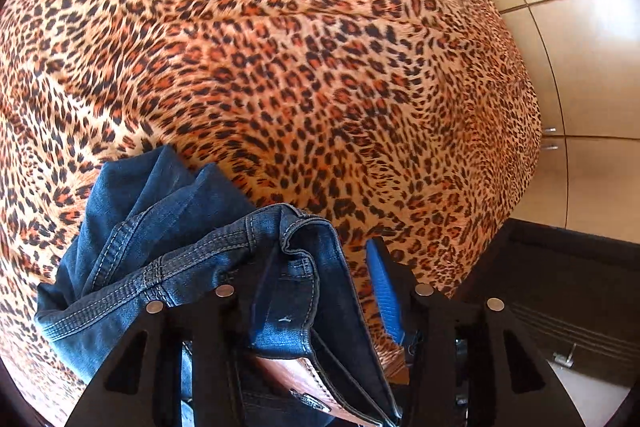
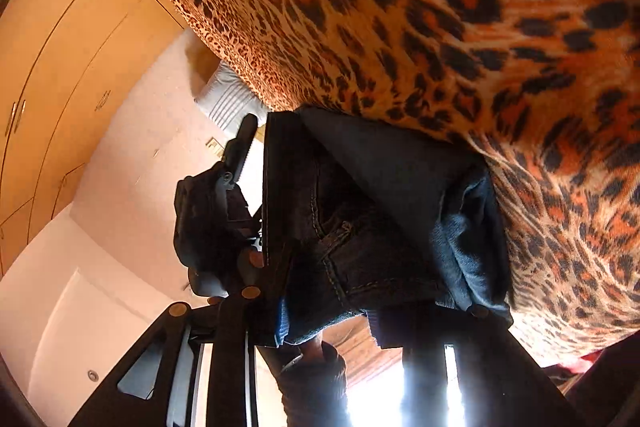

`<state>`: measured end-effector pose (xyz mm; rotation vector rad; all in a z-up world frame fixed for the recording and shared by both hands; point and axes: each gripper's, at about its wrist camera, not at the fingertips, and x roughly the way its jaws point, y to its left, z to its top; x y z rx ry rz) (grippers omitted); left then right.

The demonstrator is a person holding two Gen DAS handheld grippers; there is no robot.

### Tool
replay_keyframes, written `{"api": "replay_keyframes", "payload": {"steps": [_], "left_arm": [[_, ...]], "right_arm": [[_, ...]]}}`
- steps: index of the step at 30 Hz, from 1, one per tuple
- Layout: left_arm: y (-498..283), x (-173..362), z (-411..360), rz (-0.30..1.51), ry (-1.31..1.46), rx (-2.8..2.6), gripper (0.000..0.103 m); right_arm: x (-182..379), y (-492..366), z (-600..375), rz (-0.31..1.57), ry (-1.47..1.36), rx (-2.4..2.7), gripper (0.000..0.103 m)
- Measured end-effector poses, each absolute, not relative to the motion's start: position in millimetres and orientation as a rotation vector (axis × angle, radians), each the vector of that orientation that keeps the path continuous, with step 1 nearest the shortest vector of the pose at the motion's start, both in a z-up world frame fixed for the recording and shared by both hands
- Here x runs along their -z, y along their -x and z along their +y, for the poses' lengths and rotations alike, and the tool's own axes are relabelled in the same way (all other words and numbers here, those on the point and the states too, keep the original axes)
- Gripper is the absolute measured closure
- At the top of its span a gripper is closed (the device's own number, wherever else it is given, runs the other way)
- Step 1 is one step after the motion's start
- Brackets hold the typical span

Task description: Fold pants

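Blue jeans (image 1: 168,251) lie bunched on a leopard-print bedspread (image 1: 300,67) at the bottom of the left wrist view, their waistband and brown leather patch (image 1: 292,375) nearest the camera. My left gripper (image 1: 316,267) straddles the waistband. Denim drapes over its left finger, and its blue right pad (image 1: 384,287) stands apart from the cloth. In the right wrist view the folded jeans (image 2: 360,227) fill the gap of my right gripper (image 2: 376,291) and rest on the bedspread (image 2: 500,47). Its ribbed blue pad (image 2: 282,323) sits beside the denim's edge without pressing it. The left gripper (image 2: 240,147) shows there beyond the jeans, in a dark-gloved hand (image 2: 204,223).
Tan wardrobe doors (image 1: 580,67) stand past the bed's right edge, above a dark bed frame (image 1: 560,287). The right wrist view shows the wardrobe (image 2: 60,67), a striped white pillow (image 2: 228,95), a pale wall and wooden floor (image 2: 360,351). The bedspread stretches wide beyond the jeans.
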<state>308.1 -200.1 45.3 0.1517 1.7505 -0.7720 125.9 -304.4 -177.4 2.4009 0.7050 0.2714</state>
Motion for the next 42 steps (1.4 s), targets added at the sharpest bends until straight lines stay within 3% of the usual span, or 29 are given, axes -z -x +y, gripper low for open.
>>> {"api": "replay_keyframes", "payload": {"steps": [3,5,10,17,19,21,23,25,29,32,35,39,42], "left_arm": [[-309,-79,-199,1.683,-0.116,0.811,0.052],[-315,-103,-180,1.624,-0.068,0.794,0.042],[-314,-134,-102,1.52,0.055,0.639,0.029],[-278,-93,-9,1.574,0.291,0.415,0.03],[-276,-85,3,1.553,0.361,0.386,0.03],[-275,-82,8,1.525,0.387,0.37,0.03],[-276,-82,12,1.493,0.351,0.345,0.03],[-274,-76,5,1.465,0.262,0.318,0.03],[-275,-36,-13,1.499,0.14,0.271,0.028],[-279,-34,-8,1.515,0.188,0.25,0.028],[-272,-56,1,1.482,0.249,0.245,0.044],[-260,-74,0,1.403,0.318,0.174,0.039],[-266,-47,-16,1.46,0.261,0.093,0.037]], "right_arm": [[179,-123,-310,0.725,-2.438,-0.344,0.058],[173,-124,-319,0.702,-2.424,-0.414,0.0],[149,-141,-356,0.687,-2.336,-0.498,0.0],[52,-243,-384,0.913,-1.504,-0.57,0.0],[30,-271,-365,0.968,-1.238,-0.552,0.003],[17,-283,-335,1.005,-0.943,-0.521,0.016],[15,-300,-302,1.063,-0.677,-0.481,0.049],[30,-305,-280,1.121,-0.529,-0.445,0.068],[106,-291,-277,1.259,-0.318,-0.34,0.072],[101,-285,-296,1.263,-0.446,-0.335,0.071],[75,-283,-315,1.185,-0.522,-0.414,0.068],[62,-307,-311,1.158,-0.454,-0.517,0.067],[91,-325,-293,1.261,-0.295,-0.537,0.07]]}}
